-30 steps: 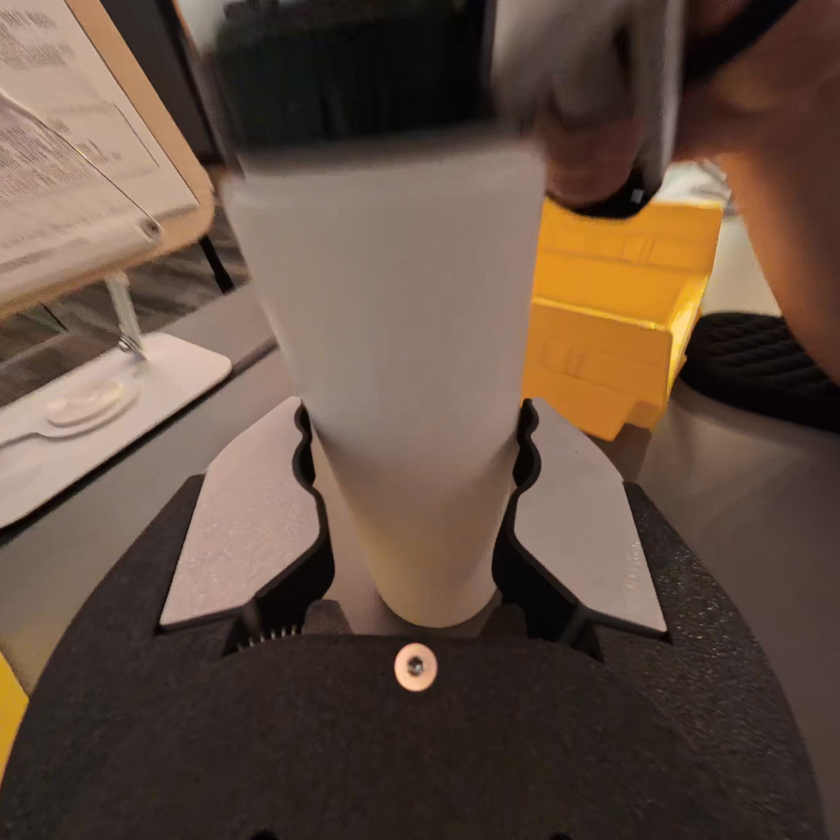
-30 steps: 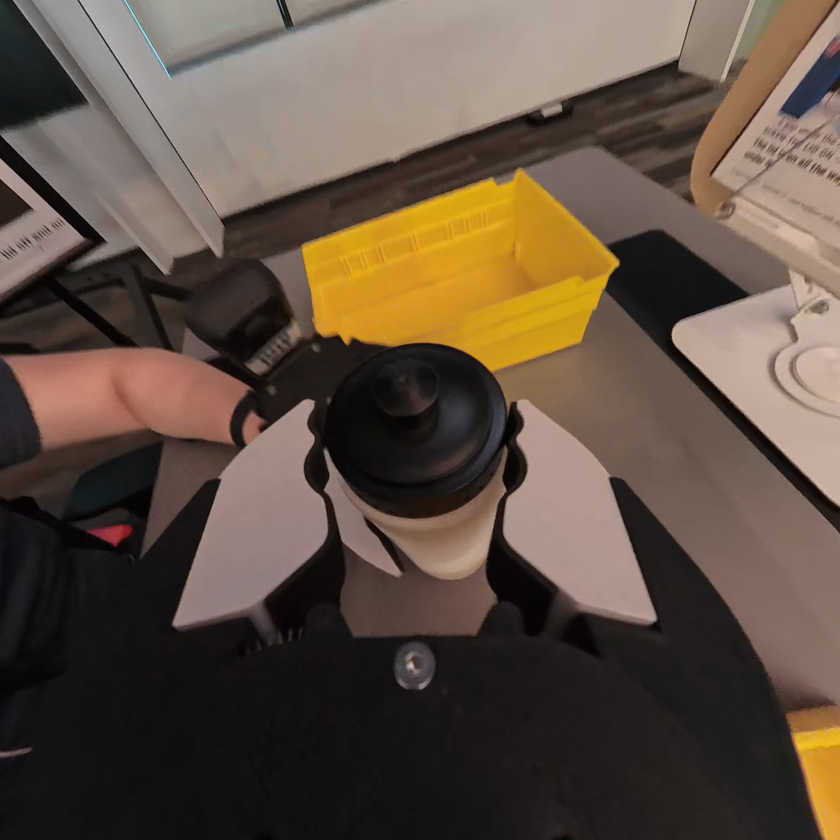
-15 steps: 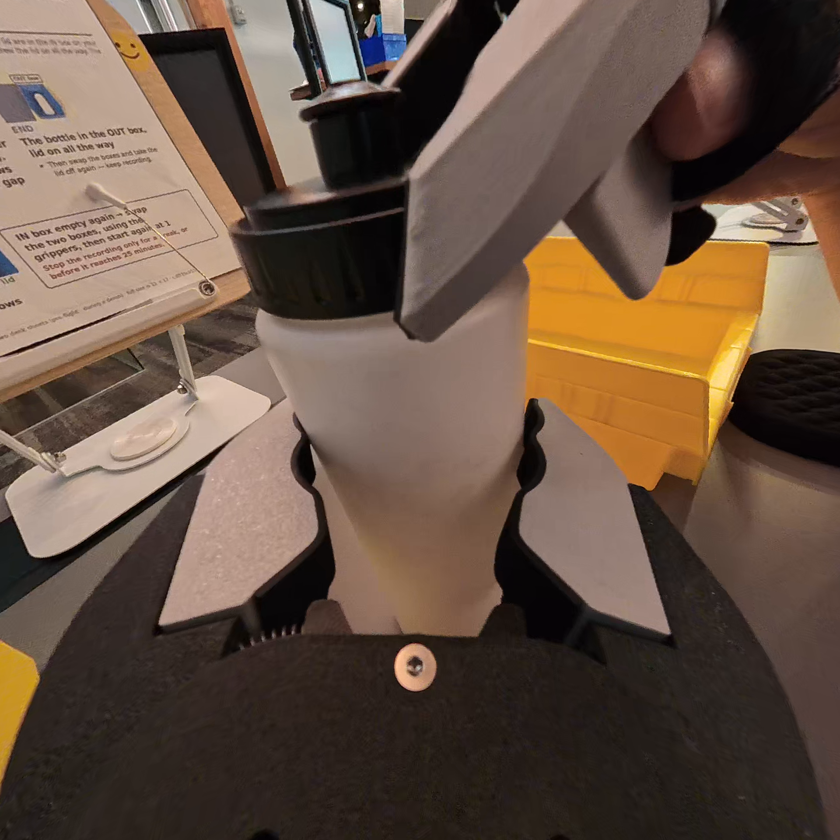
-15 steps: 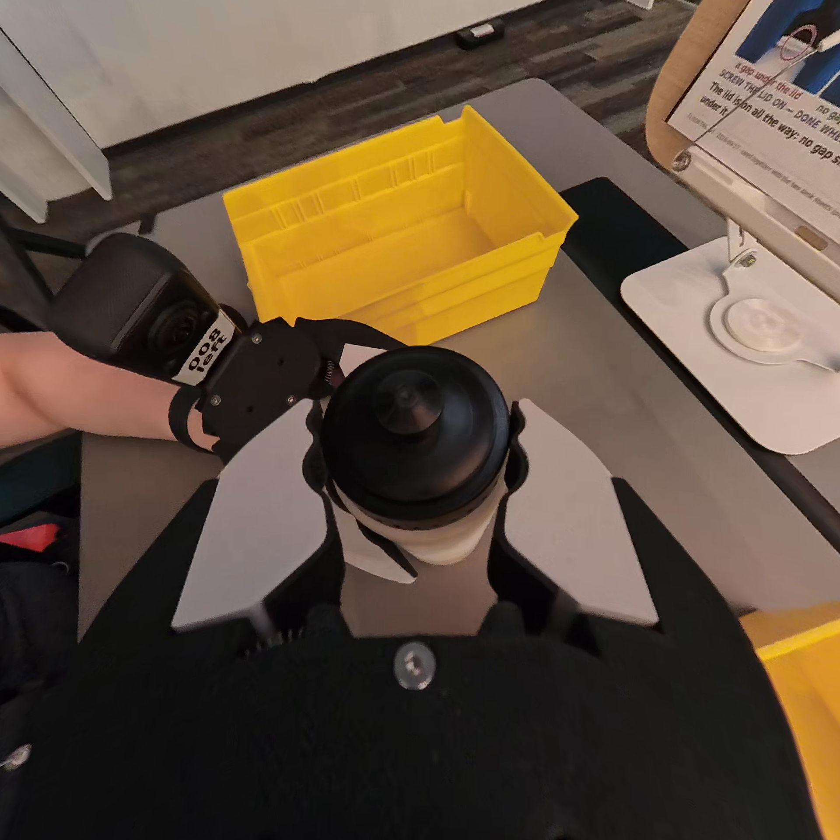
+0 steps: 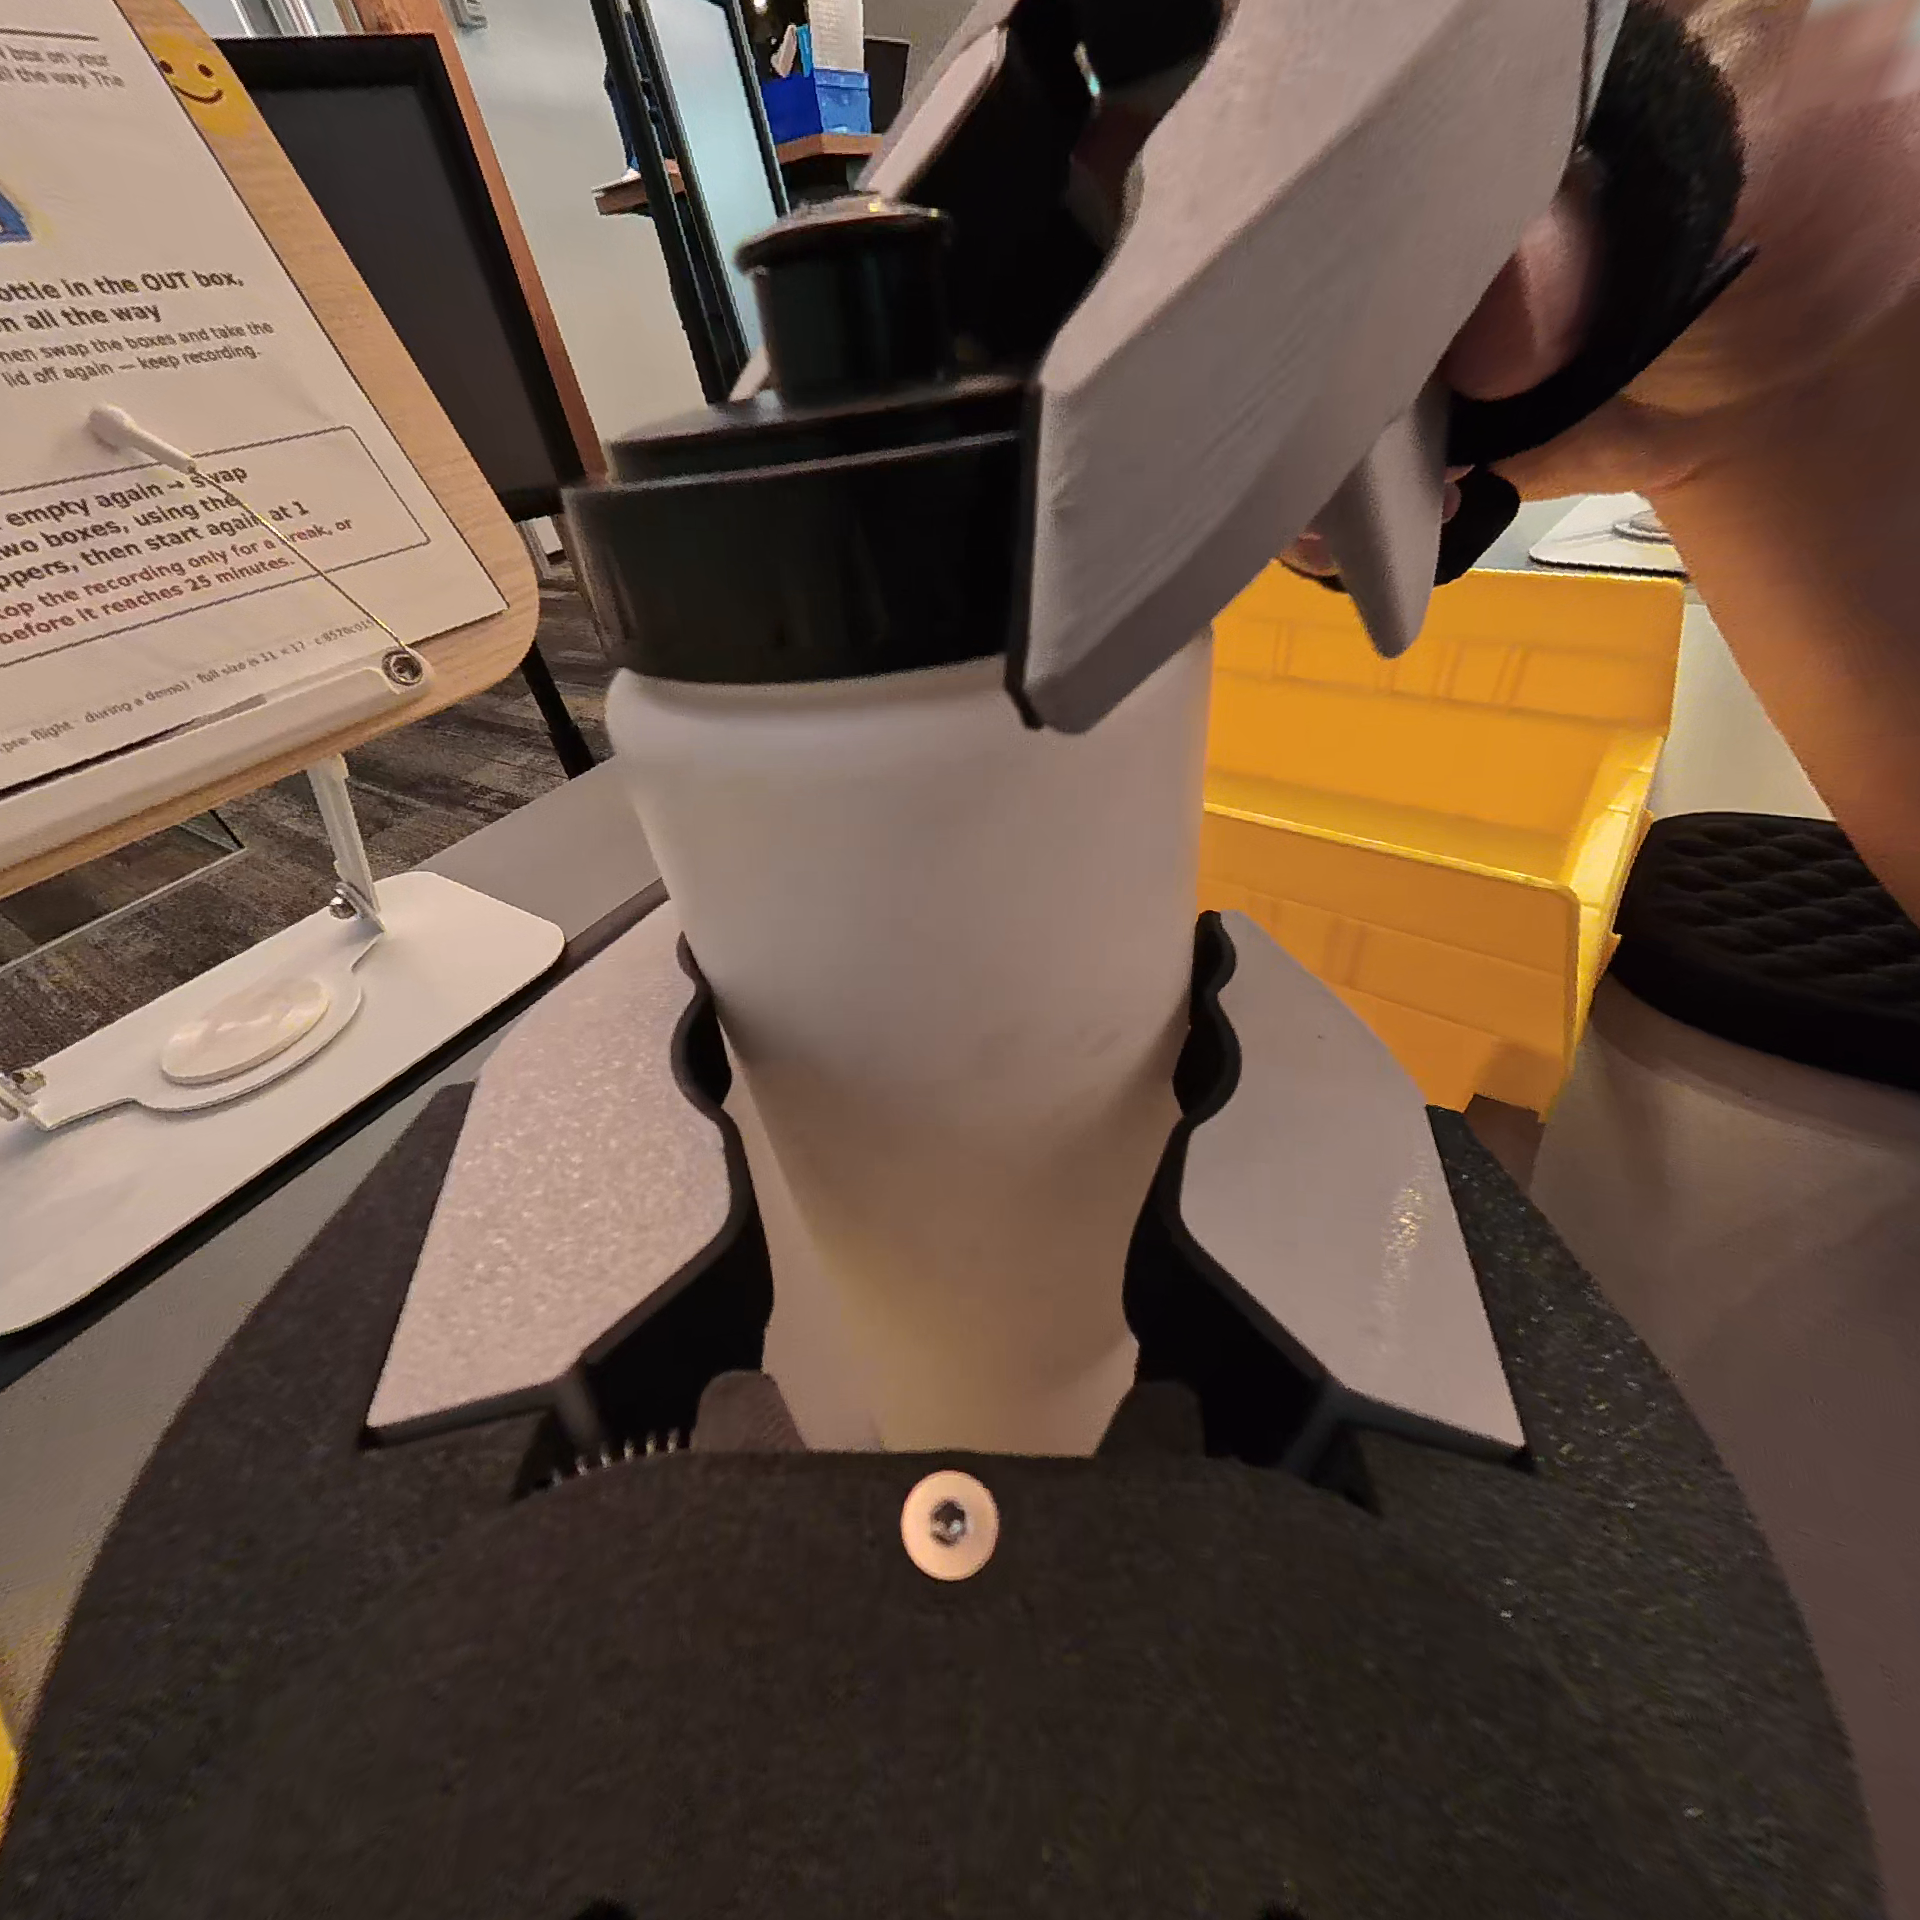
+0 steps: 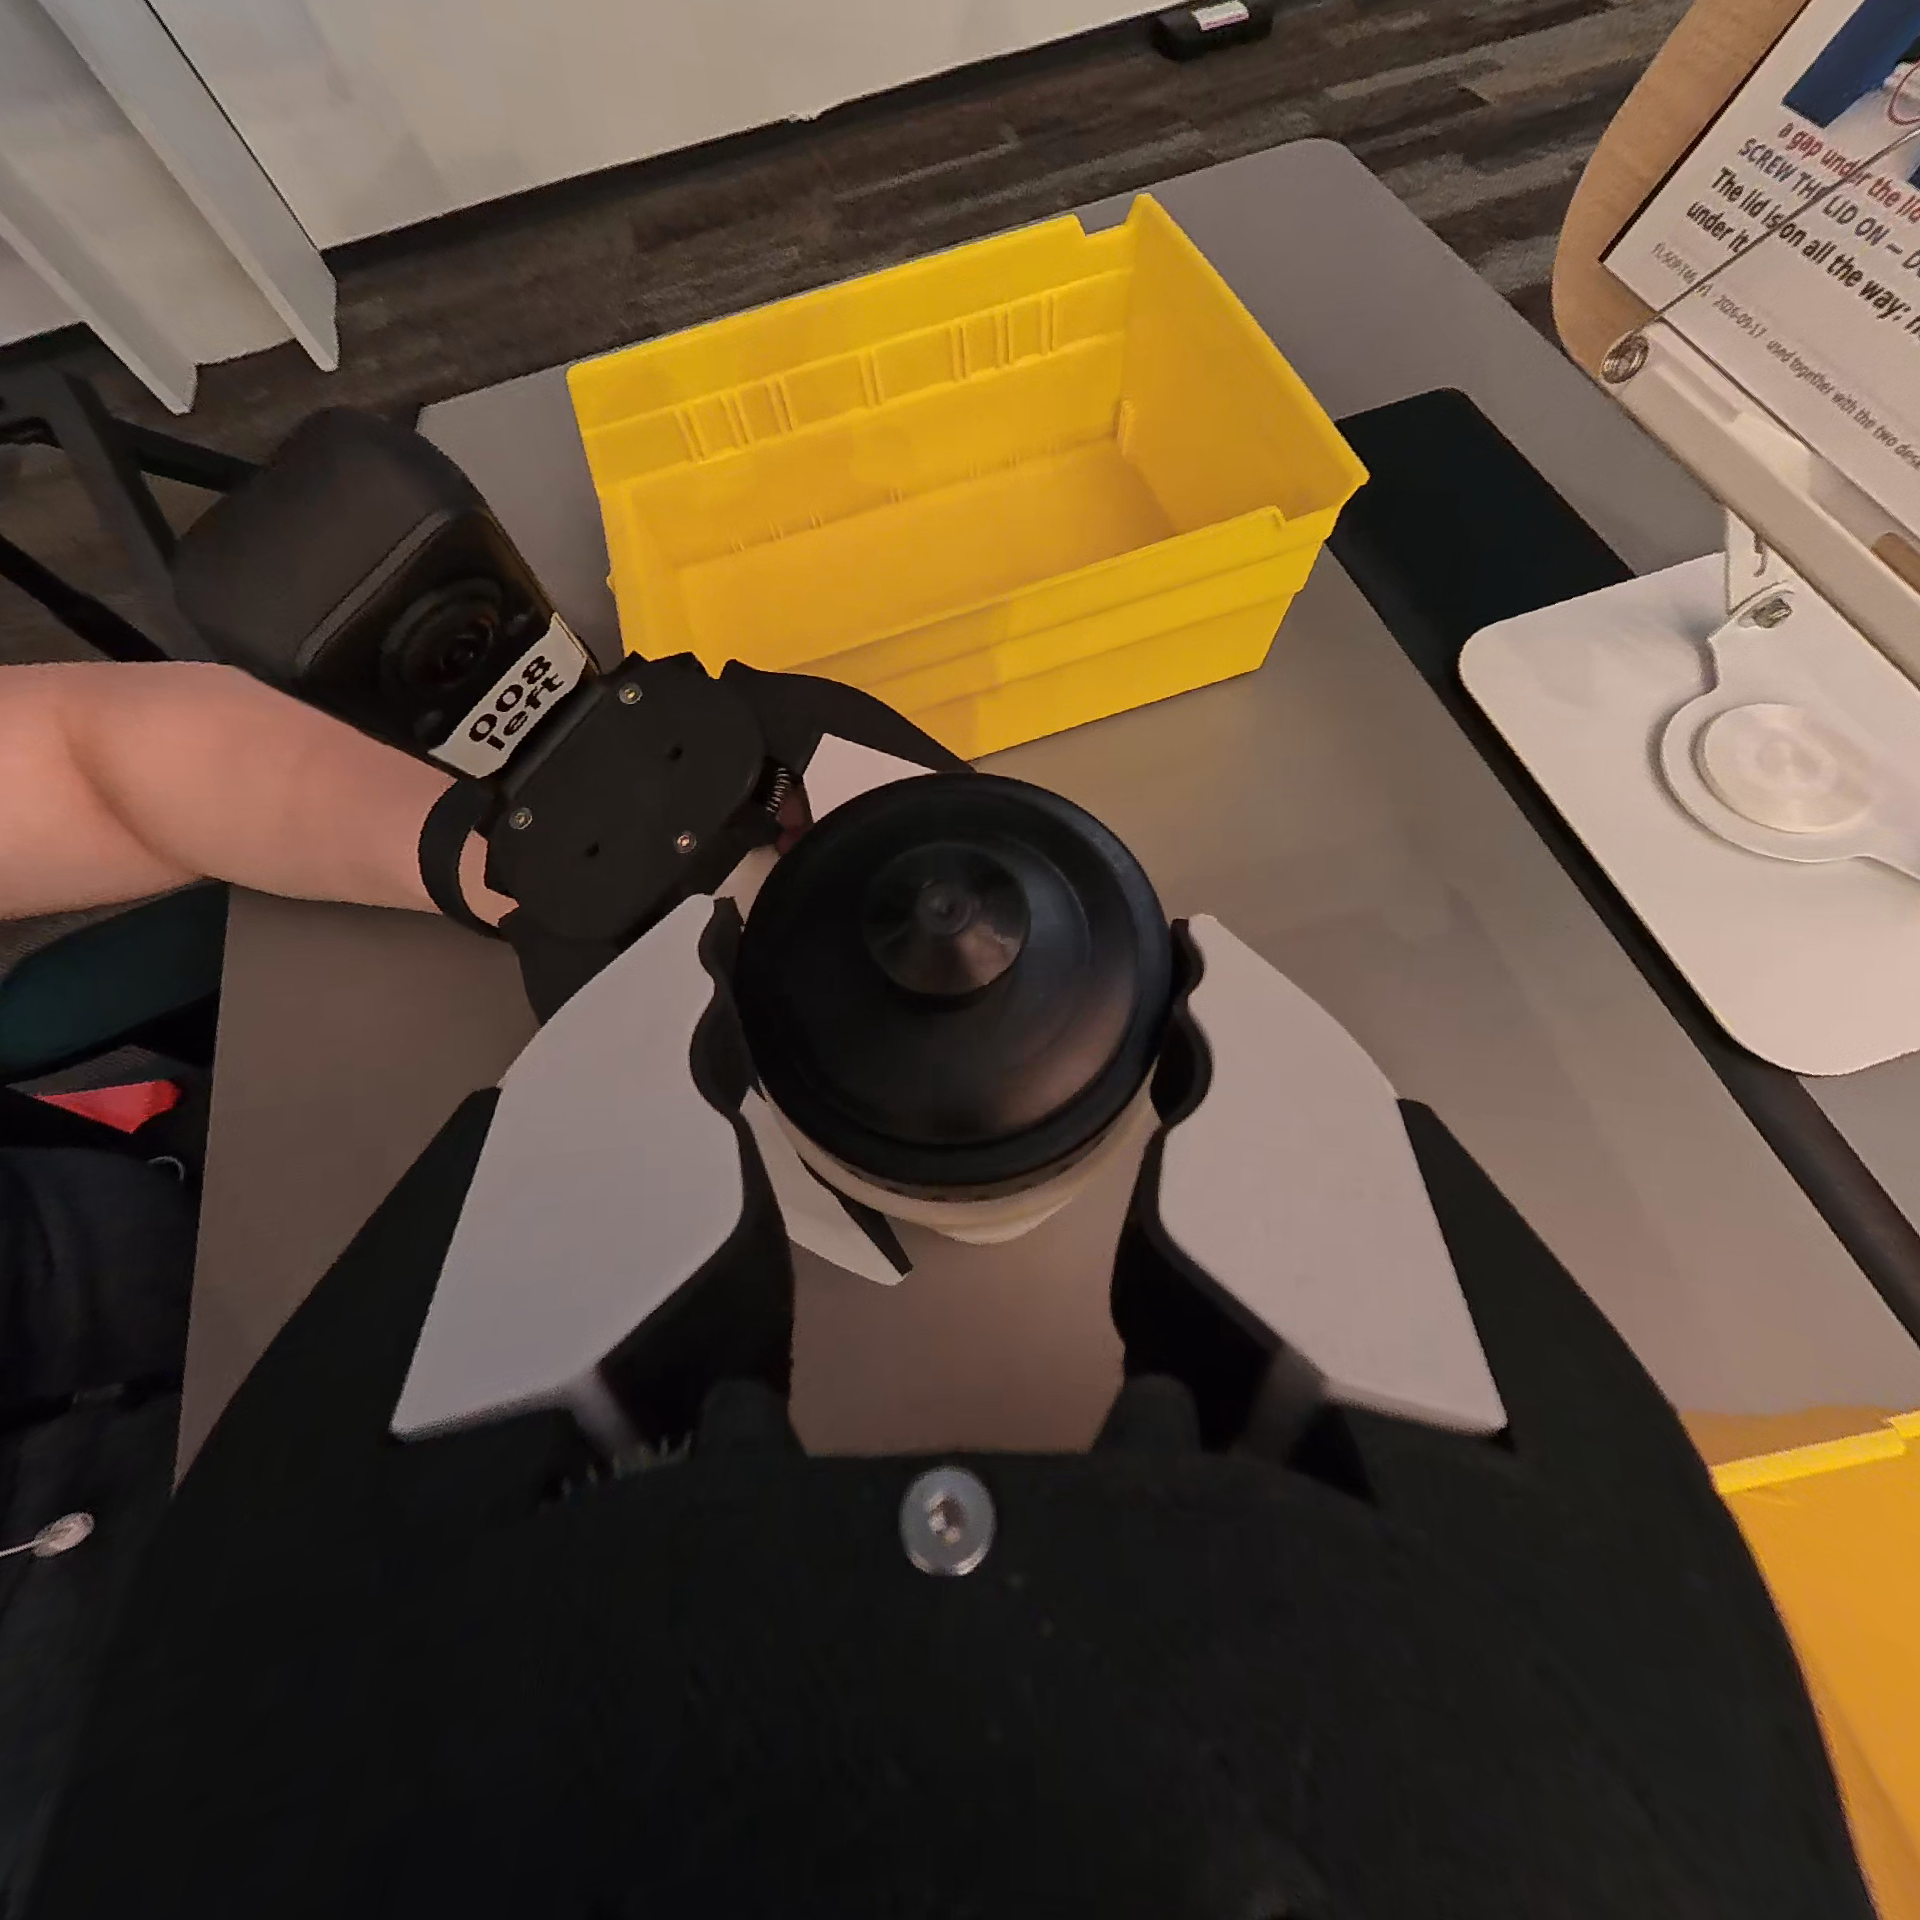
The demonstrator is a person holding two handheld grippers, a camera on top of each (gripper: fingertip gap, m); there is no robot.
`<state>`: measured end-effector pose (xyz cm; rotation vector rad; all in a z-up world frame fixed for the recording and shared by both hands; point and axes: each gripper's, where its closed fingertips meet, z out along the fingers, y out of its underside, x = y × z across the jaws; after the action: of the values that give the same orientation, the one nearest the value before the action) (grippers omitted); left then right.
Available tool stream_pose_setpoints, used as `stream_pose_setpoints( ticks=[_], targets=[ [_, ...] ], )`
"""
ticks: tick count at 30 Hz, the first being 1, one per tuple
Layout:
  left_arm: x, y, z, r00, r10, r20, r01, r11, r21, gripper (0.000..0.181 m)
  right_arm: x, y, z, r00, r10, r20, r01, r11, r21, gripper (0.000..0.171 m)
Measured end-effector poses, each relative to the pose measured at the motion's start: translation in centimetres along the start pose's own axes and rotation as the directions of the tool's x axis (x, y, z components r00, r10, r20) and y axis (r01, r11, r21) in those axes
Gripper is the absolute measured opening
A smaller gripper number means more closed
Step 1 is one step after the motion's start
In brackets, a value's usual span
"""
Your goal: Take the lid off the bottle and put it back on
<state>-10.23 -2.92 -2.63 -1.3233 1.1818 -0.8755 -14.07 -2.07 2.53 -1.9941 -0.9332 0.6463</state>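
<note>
The grey table is the biggest thing here. In the right wrist view its far edge runs across the top, with dark carpet past it, and its right edge drops off around 3 o'clock. A yellow bin sits at 12 o'clock from the bottle, open side up, with a strip of bare table between them. There's decent bare tabletop at 2 o'clock too, until it meets the white stand base and the wooden sign board on it. That board carries a printed instruction sheet, and the left gripper's camera has a small white sticker with print on it.

The white bottle stands upright in the middle of the table. The left gripper is clamped on the bottle's lower body, with both grey pads tight against the white plastic. From above it comes in from 9 o'clock, held by a bare forearm.

The black lid sits on the bottle's neck, spout pointing up. The right gripper comes down over it, jaws pinching the lid's rim on both sides. In the left wrist view the lid's skirt meets the bottle shoulder, and I can't tell if it's screwed all the way

A second yellow bin corner peeks in at 4 o'clock
</note>
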Motion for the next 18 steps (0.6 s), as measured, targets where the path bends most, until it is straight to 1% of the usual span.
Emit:
stream_pose_setpoints(
  ticks=[8,13,16,18],
  targets=[
    [0.29,-0.14,0.18,1.000,-0.006,-0.029,0.006,1.000,0.003,0.085,0.07,0.32,-0.48,0.999,-0.020,0.034,0.020,1.000,-0.015,0.078],
    [0.58,-0.26,-0.04,0.997,-0.035,-0.076,0.036,0.999,0.011,0.084,-0.12,0.43,-0.56,0.998,-0.041,0.052,0.042,0.999,-0.028,0.078],
    [0.52,-0.31,-0.10,0.998,-0.038,-0.059,0.038,0.999,0.011,0.086,-0.10,0.24,-0.39,0.998,0.018,0.067,-0.017,1.000,-0.011,0.079],
    [0.86,-0.26,0.03,0.998,-0.016,-0.053,0.016,1.000,-0.011,0.087,-0.30,0.36,-0.47,0.998,0.030,0.048,-0.029,0.999,-0.034,0.079]
  ],
)
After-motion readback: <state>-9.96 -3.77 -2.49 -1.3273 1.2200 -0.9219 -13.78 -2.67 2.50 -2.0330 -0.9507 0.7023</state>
